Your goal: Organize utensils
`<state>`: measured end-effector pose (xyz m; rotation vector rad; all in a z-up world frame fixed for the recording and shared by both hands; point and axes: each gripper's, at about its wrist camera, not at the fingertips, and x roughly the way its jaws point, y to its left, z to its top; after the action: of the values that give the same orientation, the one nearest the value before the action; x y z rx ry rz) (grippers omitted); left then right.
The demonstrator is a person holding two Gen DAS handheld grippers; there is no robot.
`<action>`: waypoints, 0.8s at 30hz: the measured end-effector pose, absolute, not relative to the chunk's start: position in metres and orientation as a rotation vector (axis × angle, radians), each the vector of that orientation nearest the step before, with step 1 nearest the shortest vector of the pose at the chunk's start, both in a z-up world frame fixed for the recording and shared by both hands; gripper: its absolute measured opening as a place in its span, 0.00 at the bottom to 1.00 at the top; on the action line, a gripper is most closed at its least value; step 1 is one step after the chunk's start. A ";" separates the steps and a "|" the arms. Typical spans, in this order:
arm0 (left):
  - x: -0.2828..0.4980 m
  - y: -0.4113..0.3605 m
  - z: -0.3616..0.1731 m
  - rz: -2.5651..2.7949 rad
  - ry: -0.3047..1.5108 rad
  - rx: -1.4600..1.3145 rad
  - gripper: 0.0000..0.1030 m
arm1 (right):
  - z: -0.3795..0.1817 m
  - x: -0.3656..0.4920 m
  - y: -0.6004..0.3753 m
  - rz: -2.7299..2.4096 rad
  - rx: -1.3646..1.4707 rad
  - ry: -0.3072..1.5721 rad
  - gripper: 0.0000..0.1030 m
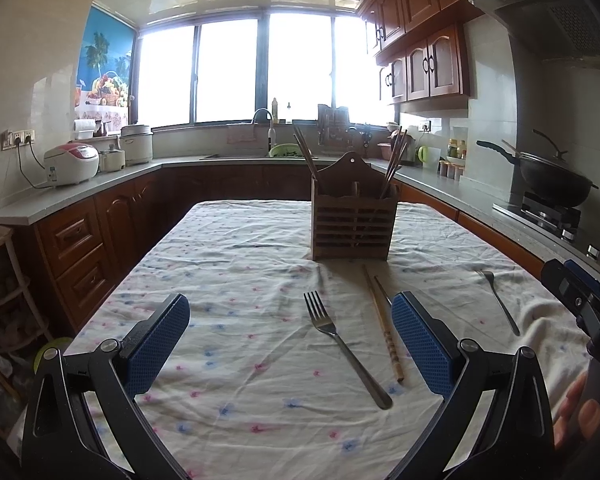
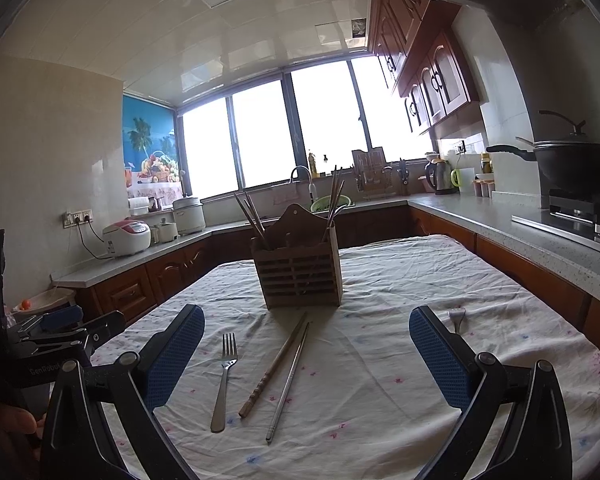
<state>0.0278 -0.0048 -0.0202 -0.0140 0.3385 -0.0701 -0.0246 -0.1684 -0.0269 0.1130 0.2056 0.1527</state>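
A slatted wooden utensil holder stands upright mid-table with several chopsticks in it. In front of it a steel fork, a wooden chopstick and a metal chopstick lie flat on the cloth. A second fork lies to the right; only its tines show past my right finger. My left gripper hovers open over the first fork. My right gripper is open above the chopsticks, holding nothing.
The table wears a wrinkled white floral cloth. Counters ring it, with a rice cooker on the left, a sink at the back, and a wok on the stove at right. A hand holds the other gripper.
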 end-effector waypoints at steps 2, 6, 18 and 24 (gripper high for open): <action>0.029 -0.005 -0.020 -0.071 0.340 -0.015 1.00 | -0.027 -0.024 -0.169 0.153 0.114 0.208 1.00; 0.030 -0.005 -0.020 -0.072 0.342 -0.016 1.00 | -0.027 -0.023 -0.169 0.153 0.117 0.210 1.00; 0.035 -0.007 -0.020 -0.086 0.348 -0.016 1.00 | -0.027 -0.016 -0.171 0.150 0.133 0.225 1.00; 0.037 -0.007 -0.018 -0.092 0.348 -0.017 1.00 | -0.027 -0.015 -0.171 0.149 0.132 0.227 1.00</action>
<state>0.0366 -0.0074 -0.0181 -0.0171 0.3476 -0.0917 -0.0150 -0.1714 -0.0269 0.1317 0.2268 0.1488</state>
